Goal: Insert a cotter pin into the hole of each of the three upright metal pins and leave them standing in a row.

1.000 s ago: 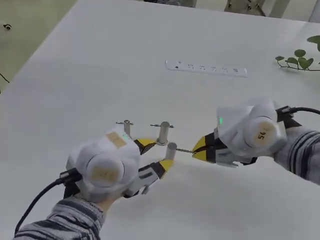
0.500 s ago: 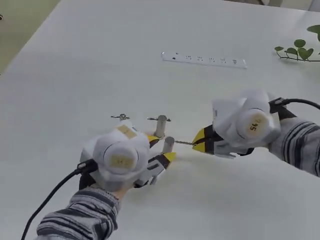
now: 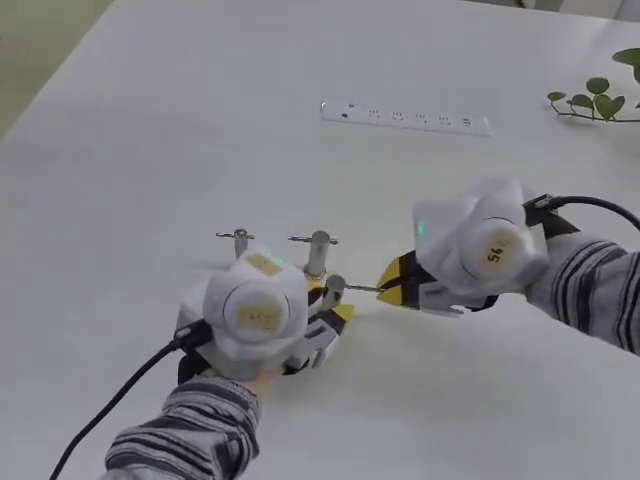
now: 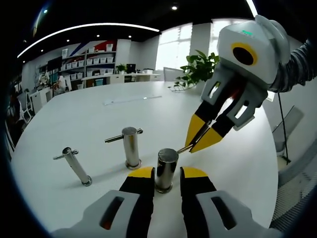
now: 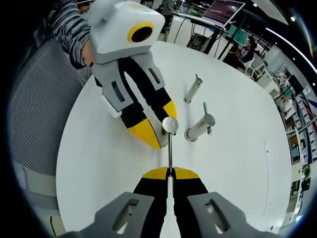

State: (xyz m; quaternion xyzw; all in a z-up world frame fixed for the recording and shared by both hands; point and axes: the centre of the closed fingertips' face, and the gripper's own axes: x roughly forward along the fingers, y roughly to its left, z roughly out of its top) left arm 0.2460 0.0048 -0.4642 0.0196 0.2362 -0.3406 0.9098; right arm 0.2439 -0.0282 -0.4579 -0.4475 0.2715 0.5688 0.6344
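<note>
Three upright metal pins stand on the white table (image 3: 150, 150). The left pin (image 3: 240, 242) and the middle pin (image 3: 318, 252) each carry a cotter pin across the top. My left gripper (image 3: 328, 299) is shut on the third pin (image 3: 333, 290), its yellow jaws pressing the base (image 4: 166, 168). My right gripper (image 3: 388, 283) is shut on a thin cotter pin (image 3: 362, 289), whose tip touches the top of that third pin. In the right gripper view the cotter pin (image 5: 169, 151) runs straight from my right gripper (image 5: 170, 173) to the pin head (image 5: 170, 125).
A white power strip (image 3: 405, 117) lies at the back of the table, and a green plant sprig (image 3: 595, 100) sits at the far right. A black cable (image 3: 120, 390) trails from the left gripper toward the near left.
The left gripper's jaws have drawn in from wide apart onto the third pin. The right gripper has shifted left, bringing the cotter pin's tip up to that pin.
</note>
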